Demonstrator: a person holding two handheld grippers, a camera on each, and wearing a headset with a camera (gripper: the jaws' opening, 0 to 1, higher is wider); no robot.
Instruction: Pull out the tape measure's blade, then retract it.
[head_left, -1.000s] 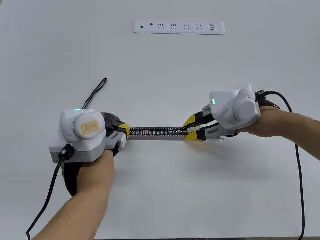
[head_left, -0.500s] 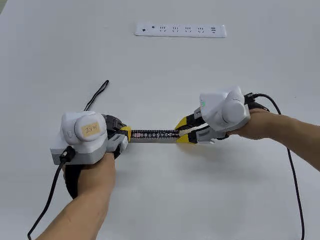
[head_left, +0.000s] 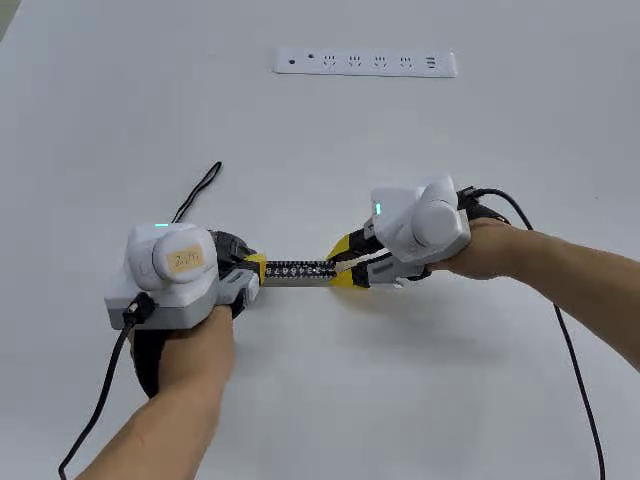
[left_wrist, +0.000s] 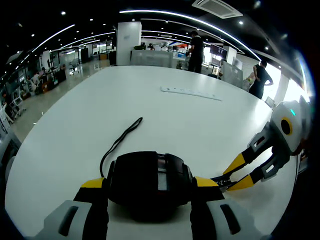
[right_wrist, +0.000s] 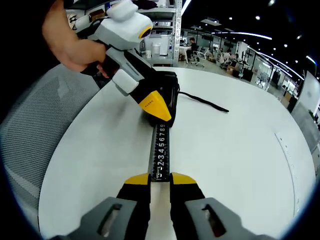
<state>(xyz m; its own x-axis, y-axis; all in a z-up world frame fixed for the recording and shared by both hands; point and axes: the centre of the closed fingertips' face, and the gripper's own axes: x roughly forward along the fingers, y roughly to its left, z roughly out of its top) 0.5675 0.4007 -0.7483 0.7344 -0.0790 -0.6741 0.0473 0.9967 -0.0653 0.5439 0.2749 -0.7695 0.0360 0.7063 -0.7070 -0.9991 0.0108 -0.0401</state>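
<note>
While the left gripper (left_wrist: 150, 182) has its yellow-tipped jaws closed on either side of the tape measure case (left_wrist: 150, 186), the right gripper (right_wrist: 160, 179) has its jaws pinched together on the free end of the blade (right_wrist: 160, 152). The case is a squat black body with rounded edges and a lighter strip down the middle of its top face, and it sits low over the white table (head_left: 400, 380), left of centre in the head view. From its mouth the blade runs level and straight to the right gripper, a short stretch exposed between the two tools. The blade is dark with white markings; along it in the right gripper view the numerals 2 to 9 can be read in a row, with fine graduation ticks along both edges. No brand name on the case can be made out.

A black wrist strap (head_left: 198, 190) trails from the case across the table, away from the person, lying in a thin loop. On the round back of the left gripper a pale yellow sticker (head_left: 184, 260) carries handwriting too small to read. Well beyond the grippers, near the far edge of the table, lies a white power strip (head_left: 365, 63) with a row of sockets; no lettering on it is legible.
</note>
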